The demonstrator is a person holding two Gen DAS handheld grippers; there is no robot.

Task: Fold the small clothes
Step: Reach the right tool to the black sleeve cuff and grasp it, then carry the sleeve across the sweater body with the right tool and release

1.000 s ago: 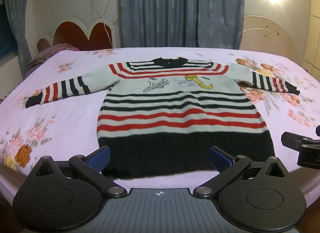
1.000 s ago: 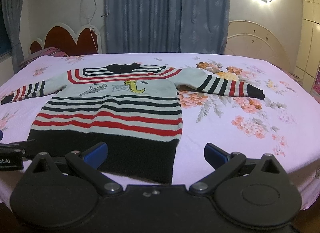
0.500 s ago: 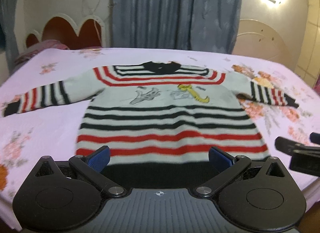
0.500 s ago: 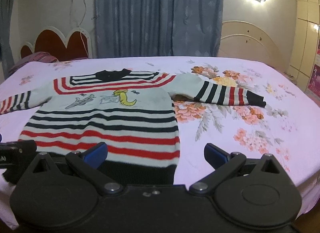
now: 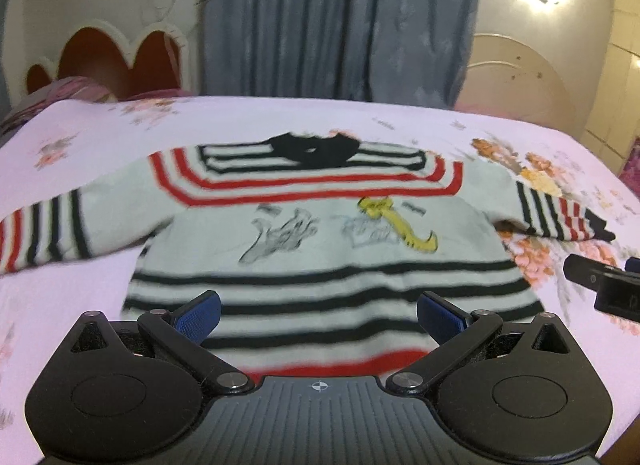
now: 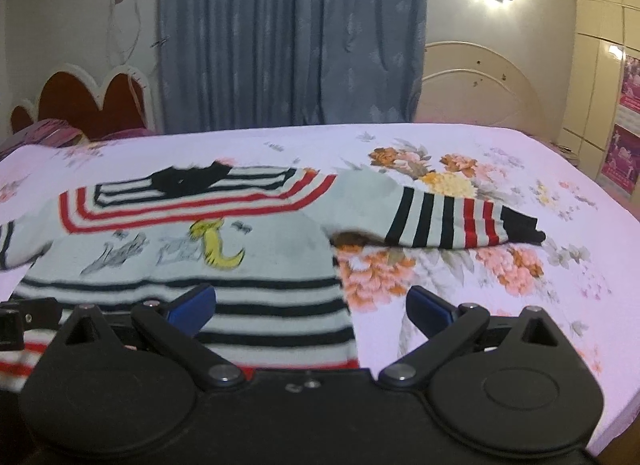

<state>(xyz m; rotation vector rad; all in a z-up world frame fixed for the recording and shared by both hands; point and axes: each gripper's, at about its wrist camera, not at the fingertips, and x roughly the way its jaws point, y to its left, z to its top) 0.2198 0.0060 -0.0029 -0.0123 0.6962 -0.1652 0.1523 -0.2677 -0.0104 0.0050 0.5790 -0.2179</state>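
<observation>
Flat across the middle of both frames lies a striped sweater point(image 5: 320, 225) point(image 6: 192, 249), front up, sleeves spread sideways on the bed's pink floral sheet point(image 5: 80, 133) point(image 6: 520, 185). Its right sleeve point(image 6: 452, 221) reaches toward the right-wrist view's centre right. The left gripper point(image 5: 318, 315) hangs above the sweater's lower stripes, jaws wide apart and holding nothing. The right gripper point(image 6: 310, 305) hangs over the sweater's right edge, jaws equally wide and empty. Blue curtains point(image 6: 288, 37) fill the upper centre.
</observation>
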